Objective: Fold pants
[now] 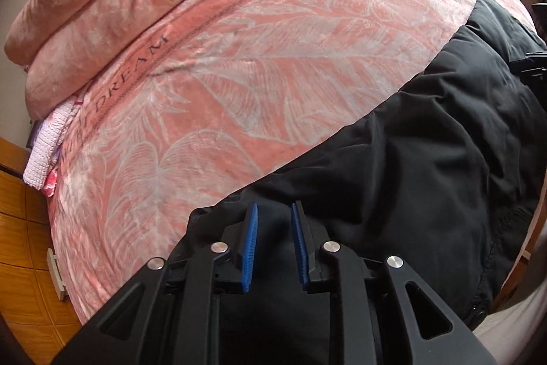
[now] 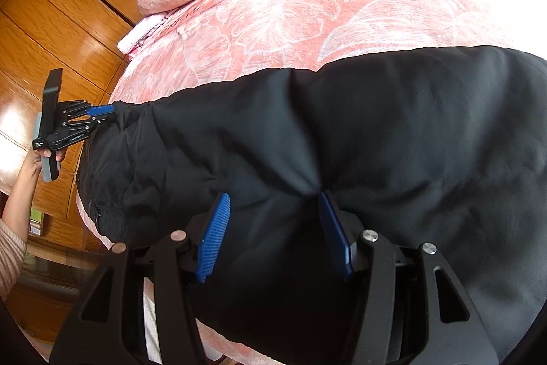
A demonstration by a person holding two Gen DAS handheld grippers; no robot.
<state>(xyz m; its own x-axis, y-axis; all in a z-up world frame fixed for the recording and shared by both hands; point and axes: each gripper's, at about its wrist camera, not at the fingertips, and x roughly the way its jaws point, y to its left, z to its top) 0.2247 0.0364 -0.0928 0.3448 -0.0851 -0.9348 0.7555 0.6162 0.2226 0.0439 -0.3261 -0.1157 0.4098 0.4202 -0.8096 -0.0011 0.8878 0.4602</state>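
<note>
On the pink bedspread (image 1: 273,64), both tongs gape over black pants (image 2: 376,132); left tongs (image 1: 273,211) narrower, right tongs (image 2: 273,197) wide.

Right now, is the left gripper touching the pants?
Touching. In the right wrist view the left gripper meets the black pants at their end, its blue jaws against the fabric edge with no gap visible.

The left gripper (image 1: 273,211) hovers at one end of the black pants (image 1: 427,159), jaws parted narrowly. The right gripper (image 2: 273,197) presses mid-pants, jaws spread wide.
</note>
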